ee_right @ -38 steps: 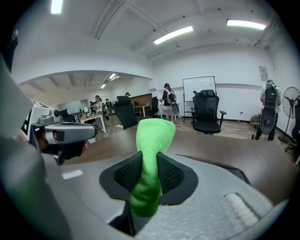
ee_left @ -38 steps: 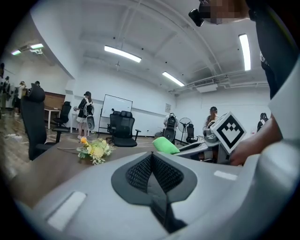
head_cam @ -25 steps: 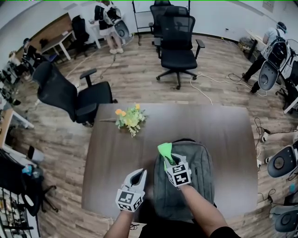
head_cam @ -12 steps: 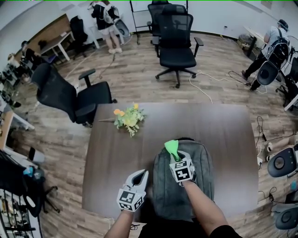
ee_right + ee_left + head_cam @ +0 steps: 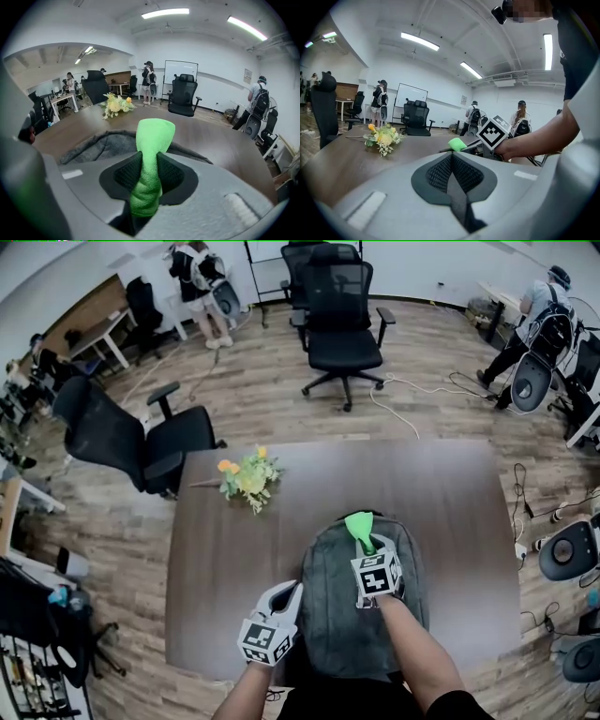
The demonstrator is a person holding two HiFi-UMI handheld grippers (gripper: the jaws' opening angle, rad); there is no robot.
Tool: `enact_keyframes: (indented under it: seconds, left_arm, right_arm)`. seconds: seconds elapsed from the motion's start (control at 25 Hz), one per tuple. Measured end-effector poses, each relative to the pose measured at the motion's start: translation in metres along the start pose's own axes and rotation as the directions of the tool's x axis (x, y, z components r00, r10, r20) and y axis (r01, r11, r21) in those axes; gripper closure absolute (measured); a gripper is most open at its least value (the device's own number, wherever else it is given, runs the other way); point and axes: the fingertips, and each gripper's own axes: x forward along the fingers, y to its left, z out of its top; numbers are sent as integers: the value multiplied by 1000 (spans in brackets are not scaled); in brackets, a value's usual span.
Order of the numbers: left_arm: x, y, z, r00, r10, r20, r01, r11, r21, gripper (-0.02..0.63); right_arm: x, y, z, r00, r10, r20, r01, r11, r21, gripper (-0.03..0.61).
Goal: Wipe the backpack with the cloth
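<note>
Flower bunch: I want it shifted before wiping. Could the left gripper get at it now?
Probably yes: the left gripper holds nothing, and only bare table lies between it and the flower bunch.

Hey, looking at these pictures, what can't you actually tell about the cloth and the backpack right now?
- Whether the cloth touches the backpack: in the head view the right gripper covers the contact; in the right gripper view its own body blocks it.
- Backpack's near end: head view, behind the person's right forearm and body.
- Stains on the backpack: too small in every view.
</note>
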Motion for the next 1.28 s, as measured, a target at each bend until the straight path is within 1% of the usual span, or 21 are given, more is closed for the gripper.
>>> enact_keyframes:
  seconds: [0.16, 0.36, 0.6, 0.76, 0.92, 1.04, 1.16, 1.28]
  left_arm:
    - [8, -10, 5, 1000, -24, 4, 24, 1000, 3, 594]
    - [13, -18, 6, 999, -49, 2, 49, 999, 21, 594]
    - [16, -29, 6, 998, -69, -4, 70, 997, 31, 594]
    - [14, -26, 3, 999, -54, -3, 54, 998, 23, 594]
    - [11, -24, -2, 999, -46, -7, 46, 999, 16, 594]
    - [9, -25, -1, 999, -44, -7, 44, 999, 14, 594]
    - [9, -27, 2, 999, -42, -5, 42, 999, 16, 594]
    - [5, -21, 5, 1000, -21, 3, 21, 1000, 13, 594]
  right_arm:
    - [-8, -28, -5, 998, -60, -17, 60, 998, 14, 485]
    - [-21, -50, -13, 993, -114, -35, 115, 993, 26, 483]
    - [-40, -81, -26, 981, -191, -43, 192, 981, 25, 483]
    - [-46, -93, -35, 976, -212, -57, 214, 976, 35, 483]
    - [-55, -97, -32, 971, -237, -37, 237, 971, -15, 483]
    - [-59, -93, -28, 971, -236, -27, 235, 971, -41, 483]
    - [-63, -89, -26, 973, -229, -30, 228, 973, -38, 482]
    - [-67, -79, -23, 978, -210, -13, 209, 977, -35, 482]
